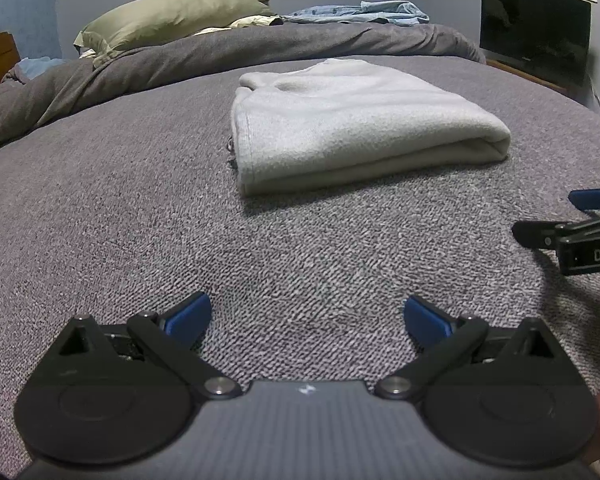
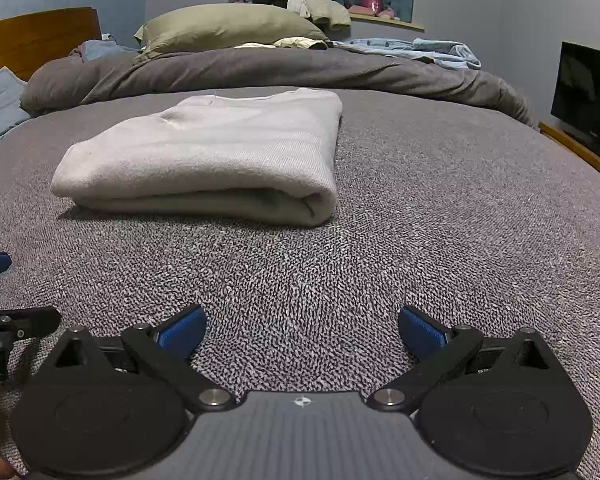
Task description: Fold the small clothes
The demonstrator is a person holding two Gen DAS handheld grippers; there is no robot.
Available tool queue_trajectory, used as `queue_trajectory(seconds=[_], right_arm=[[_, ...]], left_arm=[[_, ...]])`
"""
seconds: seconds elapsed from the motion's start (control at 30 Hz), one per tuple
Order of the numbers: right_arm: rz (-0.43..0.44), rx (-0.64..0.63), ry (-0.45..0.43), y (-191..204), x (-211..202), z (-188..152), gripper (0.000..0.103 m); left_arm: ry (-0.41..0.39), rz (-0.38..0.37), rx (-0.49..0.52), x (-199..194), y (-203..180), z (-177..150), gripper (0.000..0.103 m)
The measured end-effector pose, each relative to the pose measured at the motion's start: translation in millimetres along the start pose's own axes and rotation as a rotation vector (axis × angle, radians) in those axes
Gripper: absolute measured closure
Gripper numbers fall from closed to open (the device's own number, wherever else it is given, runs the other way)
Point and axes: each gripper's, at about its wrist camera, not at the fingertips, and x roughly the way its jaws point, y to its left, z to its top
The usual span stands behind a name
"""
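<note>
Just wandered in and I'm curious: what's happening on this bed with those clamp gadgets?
A person holds a two-finger gripper in each hand to fold small clothes. A pale sweater lies already folded into a neat rectangle on the grey blanket. Both the left gripper and the right gripper are open and empty, hovering short of the sweater without touching it.

2 fisheye cams, both low over the grey bedspread (image 1: 140,208), facing fwd toward the pillow (image 1: 172,16) and window end of the room. Left wrist cam sits to the left: folded white garment (image 1: 352,128) lies ahead and slightly right, right gripper (image 1: 580,224) poking in at its right edge. Right wrist cam sits to the right: garment ahead-left, left gripper (image 2: 4,300) at its left edge. Both share garment, bedspread, pillow, TV (image 1: 536,32).
</note>
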Motion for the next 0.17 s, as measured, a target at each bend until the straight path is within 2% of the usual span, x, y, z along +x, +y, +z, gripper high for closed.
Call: queue_trajectory(seconds=[0.17], right_arm=[[0.001, 0.000, 0.000, 0.4, 0.3, -0.2, 0.000]], left_arm=[[-0.007, 0.002, 0.013, 1.0, -2.0, -0.7, 0.000]])
